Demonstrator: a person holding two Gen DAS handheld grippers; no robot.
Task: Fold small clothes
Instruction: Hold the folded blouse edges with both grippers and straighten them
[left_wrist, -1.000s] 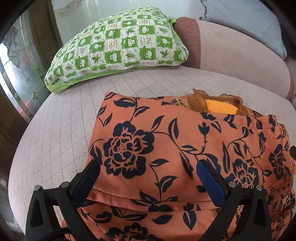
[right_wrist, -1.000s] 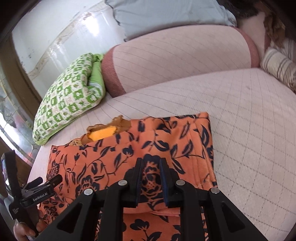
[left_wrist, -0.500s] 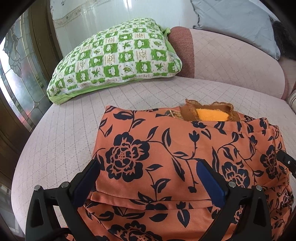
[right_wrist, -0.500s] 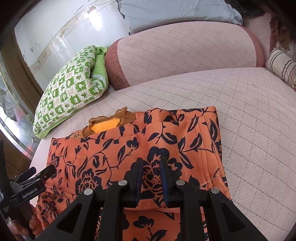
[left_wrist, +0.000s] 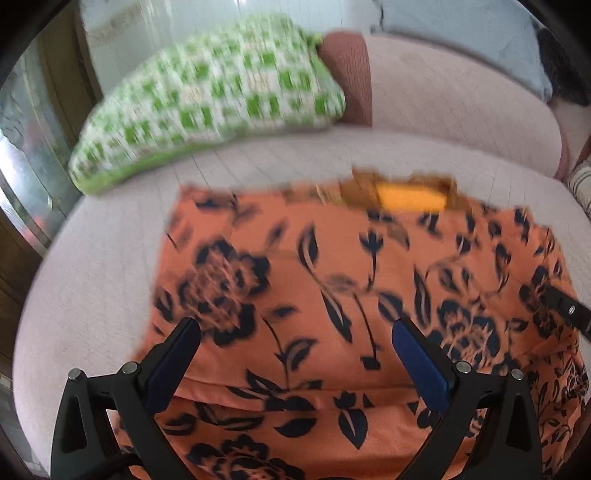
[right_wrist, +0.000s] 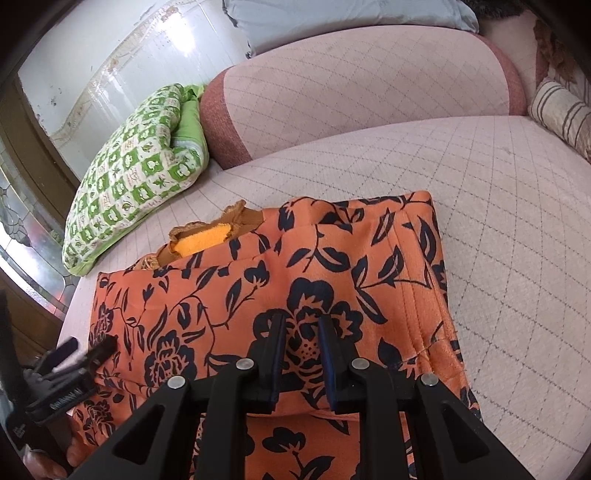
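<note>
An orange garment with a dark blue flower print (left_wrist: 332, 280) lies folded on the pink quilted sofa seat; it also shows in the right wrist view (right_wrist: 280, 288). A brown and orange collar piece (left_wrist: 402, 194) sticks out at its far edge. My left gripper (left_wrist: 295, 328) is open, its fingers spread wide over the near part of the garment. My right gripper (right_wrist: 301, 321) hovers over the garment's near edge with a narrow gap between its jaws and nothing held. The left gripper shows at the left of the right wrist view (right_wrist: 74, 354).
A green and white checked pillow (right_wrist: 136, 162) lies at the back left of the seat. The pink backrest (right_wrist: 369, 85) curves behind, with a grey-blue cushion (right_wrist: 332, 18) on top. A striped cushion (right_wrist: 561, 110) sits at the right. A window is at the left.
Both grippers have drawn back toward me from the garment. The left wrist view is now blurred by motion. The right jaws have parted slightly.
</note>
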